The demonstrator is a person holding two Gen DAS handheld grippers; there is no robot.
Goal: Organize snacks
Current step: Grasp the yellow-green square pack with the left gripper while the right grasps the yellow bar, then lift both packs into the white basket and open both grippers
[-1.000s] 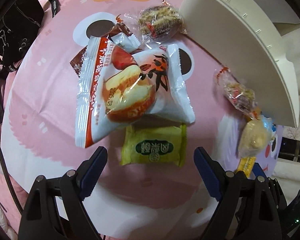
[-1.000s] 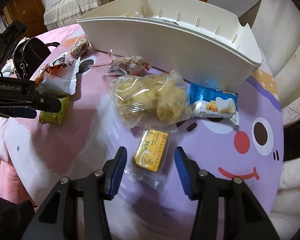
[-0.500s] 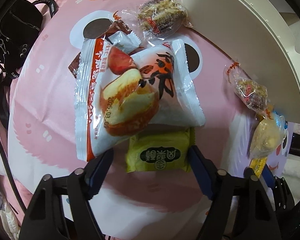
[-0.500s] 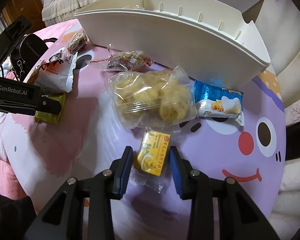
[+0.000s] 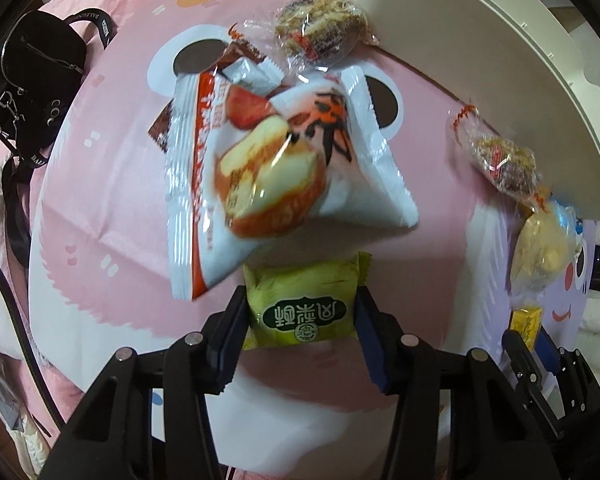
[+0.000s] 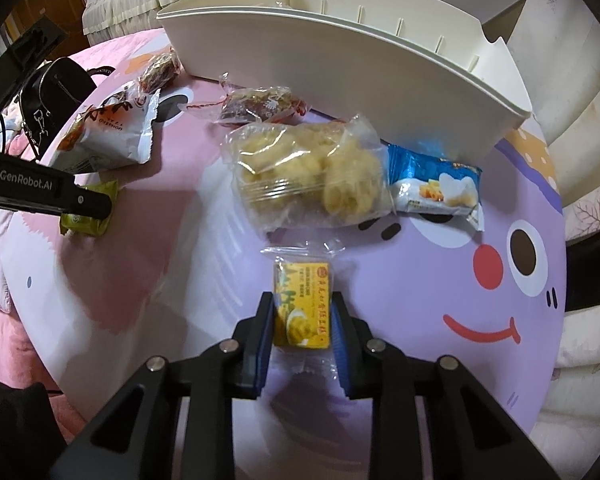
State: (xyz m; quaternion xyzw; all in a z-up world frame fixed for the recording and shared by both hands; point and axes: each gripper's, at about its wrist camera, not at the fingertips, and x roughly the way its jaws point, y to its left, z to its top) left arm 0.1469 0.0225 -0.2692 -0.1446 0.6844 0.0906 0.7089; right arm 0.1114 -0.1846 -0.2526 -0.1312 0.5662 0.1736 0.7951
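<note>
My left gripper (image 5: 300,312) is shut on a green pastry packet (image 5: 302,304) lying on the pink cloth; the packet also shows in the right wrist view (image 6: 87,216). Just beyond it lies a large white and red bread packet (image 5: 276,164). My right gripper (image 6: 302,316) is shut on a small yellow cake packet (image 6: 302,308) lying on the purple cloth. A clear bag of yellow cookies (image 6: 308,172) and a blue packet (image 6: 436,186) lie beyond it. The white storage bin (image 6: 360,52) stands at the far edge.
Clear-wrapped brown snacks lie by the bin (image 5: 320,28) (image 5: 504,160) (image 6: 260,104). A brown wrapper (image 5: 236,64) sticks out behind the bread packet. A black bag (image 5: 32,76) sits at the left edge. The table top drops off near both grippers.
Both grippers moved forward and closed: the left onto the green pastry packet, the right onto the yellow cake packet. Both were open a second ago.
</note>
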